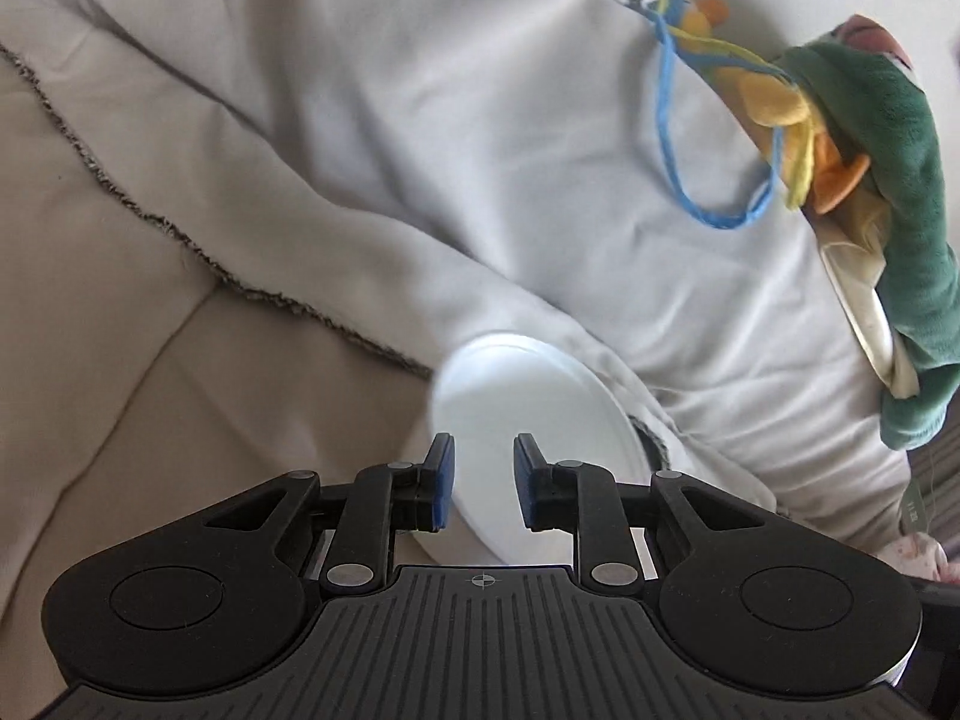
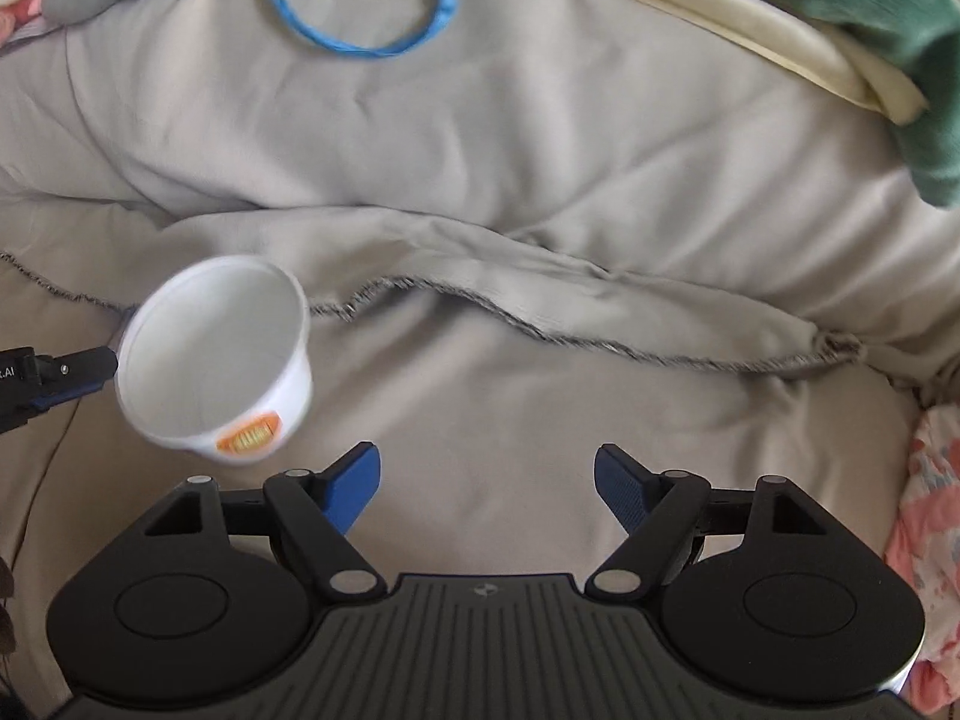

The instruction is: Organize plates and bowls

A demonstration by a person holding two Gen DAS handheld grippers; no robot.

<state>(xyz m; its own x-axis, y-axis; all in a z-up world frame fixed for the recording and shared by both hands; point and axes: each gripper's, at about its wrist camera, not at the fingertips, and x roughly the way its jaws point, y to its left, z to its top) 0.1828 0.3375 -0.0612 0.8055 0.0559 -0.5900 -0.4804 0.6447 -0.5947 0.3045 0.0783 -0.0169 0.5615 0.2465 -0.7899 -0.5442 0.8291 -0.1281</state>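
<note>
A white paper bowl with an orange label hangs tilted in the air above the bed in the right wrist view. My left gripper pokes in from the left edge and pinches the bowl's rim. In the left wrist view the bowl's white underside fills the space in front of my left gripper, with its blue pads on either side of the bowl's edge. My right gripper is open and empty, to the right of the bowl and lower in the view.
A rumpled grey blanket with a frayed hem lies over a beige sheet. A green plush toy with a blue cord loop lies at the far side. A pink patterned cloth is at the right edge.
</note>
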